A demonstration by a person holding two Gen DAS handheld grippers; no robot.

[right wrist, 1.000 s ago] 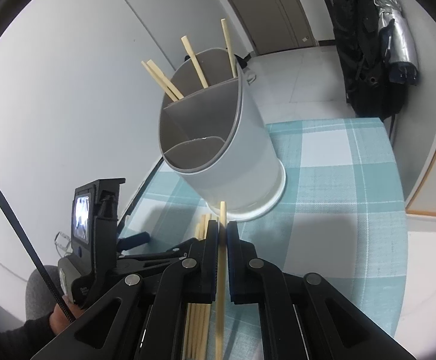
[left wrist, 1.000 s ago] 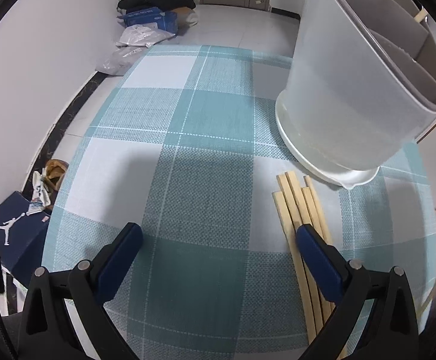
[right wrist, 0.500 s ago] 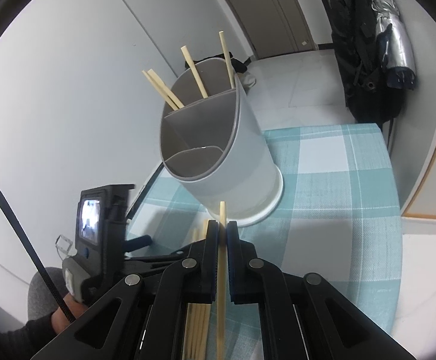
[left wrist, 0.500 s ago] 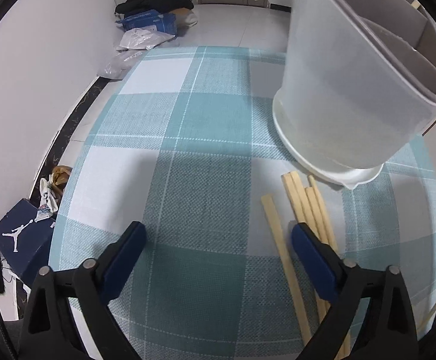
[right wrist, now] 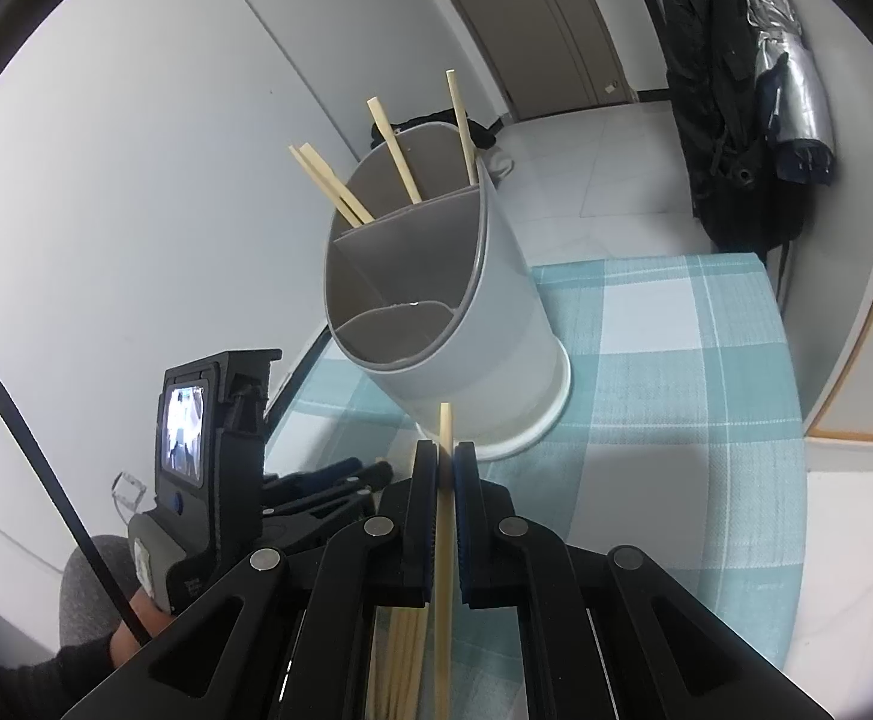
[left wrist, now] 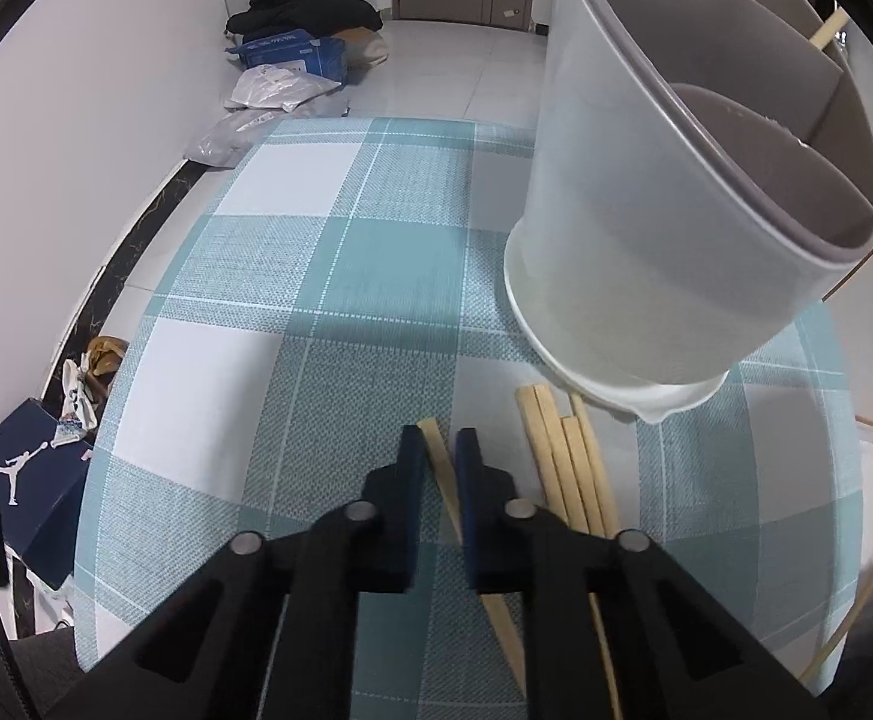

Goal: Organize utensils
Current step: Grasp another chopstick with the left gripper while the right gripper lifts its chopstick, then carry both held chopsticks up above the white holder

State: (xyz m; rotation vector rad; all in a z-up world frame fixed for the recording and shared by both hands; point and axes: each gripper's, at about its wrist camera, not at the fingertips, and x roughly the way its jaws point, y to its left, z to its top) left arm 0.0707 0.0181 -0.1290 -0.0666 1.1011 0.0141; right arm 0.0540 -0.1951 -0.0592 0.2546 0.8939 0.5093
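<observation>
Chopstick bundle just right of left gripper, now clamped on single chopstick, previously wide open; right gripper stays clamped on chopstick near holder.

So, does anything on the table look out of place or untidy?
Yes. Several loose chopsticks lie flat on the checked tablecloth beside the utensil holder, not standing in it like the others. The pile is slightly fanned. Nothing looks spilled or damaged.

left tool: pads clamped, angled steeply down | right tool: pads clamped, angled down
</observation>
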